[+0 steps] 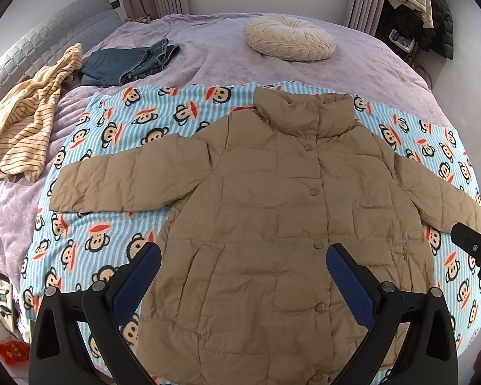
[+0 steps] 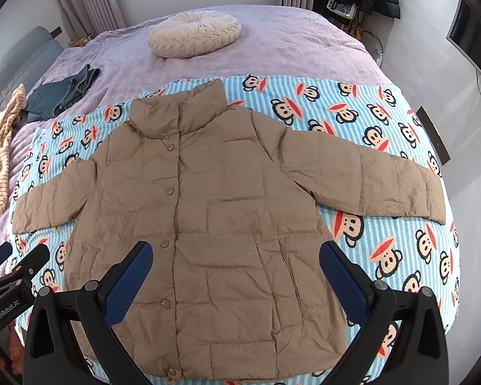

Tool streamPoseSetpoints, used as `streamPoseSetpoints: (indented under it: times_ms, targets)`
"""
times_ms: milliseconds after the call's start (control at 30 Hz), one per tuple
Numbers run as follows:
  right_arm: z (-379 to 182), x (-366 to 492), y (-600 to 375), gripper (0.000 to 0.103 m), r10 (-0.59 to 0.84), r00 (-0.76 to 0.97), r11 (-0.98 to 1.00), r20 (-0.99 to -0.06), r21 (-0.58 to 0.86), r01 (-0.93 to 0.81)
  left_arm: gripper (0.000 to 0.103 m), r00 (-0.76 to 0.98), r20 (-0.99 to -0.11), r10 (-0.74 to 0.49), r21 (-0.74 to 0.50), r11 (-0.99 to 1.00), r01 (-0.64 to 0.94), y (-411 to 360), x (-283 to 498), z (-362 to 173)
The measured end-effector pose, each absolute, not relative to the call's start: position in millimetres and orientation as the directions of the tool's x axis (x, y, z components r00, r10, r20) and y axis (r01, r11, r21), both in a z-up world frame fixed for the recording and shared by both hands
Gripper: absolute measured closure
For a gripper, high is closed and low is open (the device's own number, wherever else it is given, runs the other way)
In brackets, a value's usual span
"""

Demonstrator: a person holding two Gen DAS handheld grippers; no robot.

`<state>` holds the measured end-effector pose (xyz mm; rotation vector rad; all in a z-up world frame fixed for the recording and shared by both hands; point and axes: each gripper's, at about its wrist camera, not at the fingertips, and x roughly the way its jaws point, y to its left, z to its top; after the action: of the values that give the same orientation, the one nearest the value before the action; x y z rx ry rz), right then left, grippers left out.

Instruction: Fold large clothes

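The jacket [image 1: 272, 224] lies spread flat, front up, directly ahead of and below both hand-held grippers. The left hand-held gripper [image 1: 243, 260] hangs over the jacket's lower front with its two fingers spread wide and nothing between them. The right hand-held gripper [image 2: 235, 258] hangs over the same lower part, likewise spread wide and holding nothing. Neither touches the cloth.

One jacket, one cartoon monkey blanket [image 1: 112, 240] under it, one round cushion [image 1: 288, 37] far beyond the collar, one pair of folded jeans [image 1: 128, 61] and one striped garment [image 1: 32, 115] off to the far left on the bed [image 1: 215, 54].

The jacket is tan, quilted and wrinkled, with a tall stand-up collar, a row of snap buttons closed down the front, and both sleeves stretched out sideways.
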<state>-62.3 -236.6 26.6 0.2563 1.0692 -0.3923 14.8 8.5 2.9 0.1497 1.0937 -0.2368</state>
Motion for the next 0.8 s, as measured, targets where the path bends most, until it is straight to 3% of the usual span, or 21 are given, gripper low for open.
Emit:
streamPoseSetpoints:
  times_ms: [800]
  targets:
    - [0,-55,-225,0.0,-0.116,0.319,0.889,-0.94,0.045,0.456,0.0,0.375,-0.911,-0.172,-0.101,0.974,0.201,50,35,-19]
